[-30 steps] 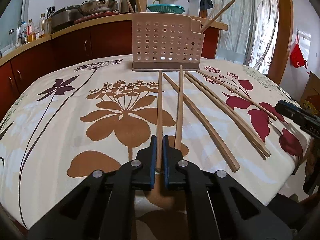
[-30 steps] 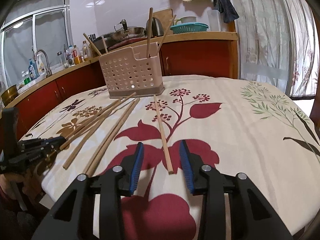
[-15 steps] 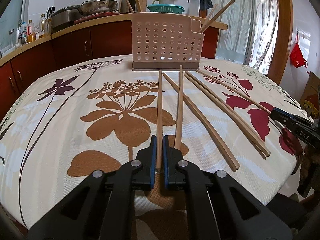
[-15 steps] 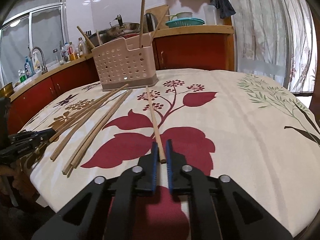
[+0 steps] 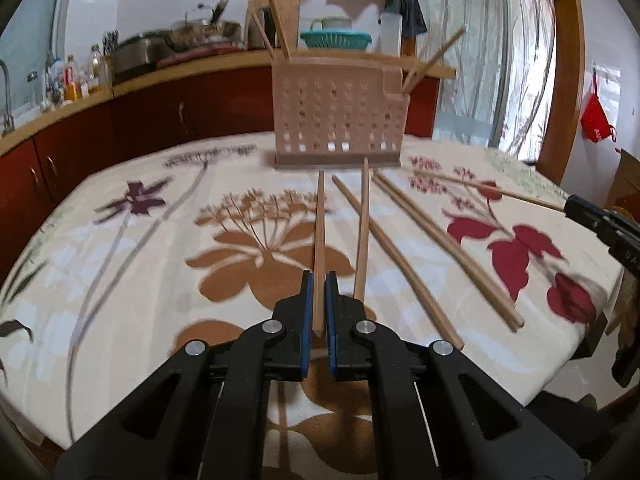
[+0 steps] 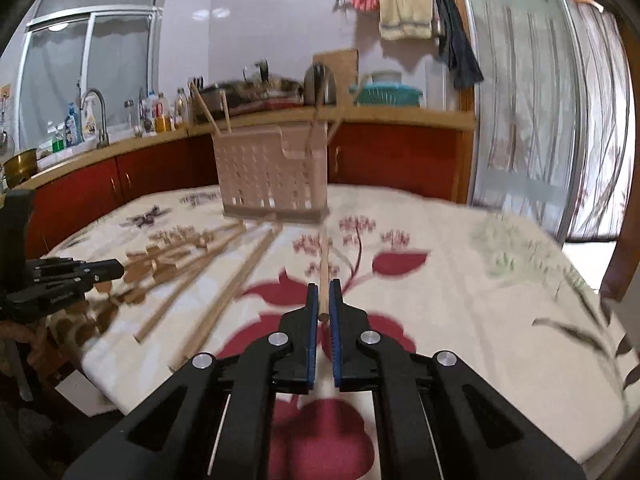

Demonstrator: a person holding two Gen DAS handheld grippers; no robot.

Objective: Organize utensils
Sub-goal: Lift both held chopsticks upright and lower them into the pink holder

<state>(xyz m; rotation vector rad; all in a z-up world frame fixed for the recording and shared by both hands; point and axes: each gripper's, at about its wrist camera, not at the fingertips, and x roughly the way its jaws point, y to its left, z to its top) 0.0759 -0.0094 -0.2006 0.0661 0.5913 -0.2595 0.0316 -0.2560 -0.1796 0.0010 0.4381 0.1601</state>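
A beige perforated utensil holder [image 5: 339, 120] stands at the far side of the flowered table and holds a few chopsticks; it also shows in the right wrist view [image 6: 272, 178]. My left gripper [image 5: 319, 280] is shut on a wooden chopstick [image 5: 319, 236], lifted off the cloth. My right gripper [image 6: 324, 290] is shut on another chopstick [image 6: 324, 264], raised and pointing at the holder. Several loose chopsticks [image 5: 404, 264] lie on the table between the grippers. The right gripper shows at the right edge of the left wrist view [image 5: 576, 206].
The table carries a floral cloth [image 5: 132, 264]. A kitchen counter [image 5: 120, 84] with pots, bottles and a green basket [image 5: 335, 38] runs behind red cabinets. A curtained door [image 6: 532, 120] is to the right. The table's near edge is just below both grippers.
The right gripper closed on its chopstick and lifted it. Both grippers have risen with their chopsticks, and the left one has moved closer to the holder.
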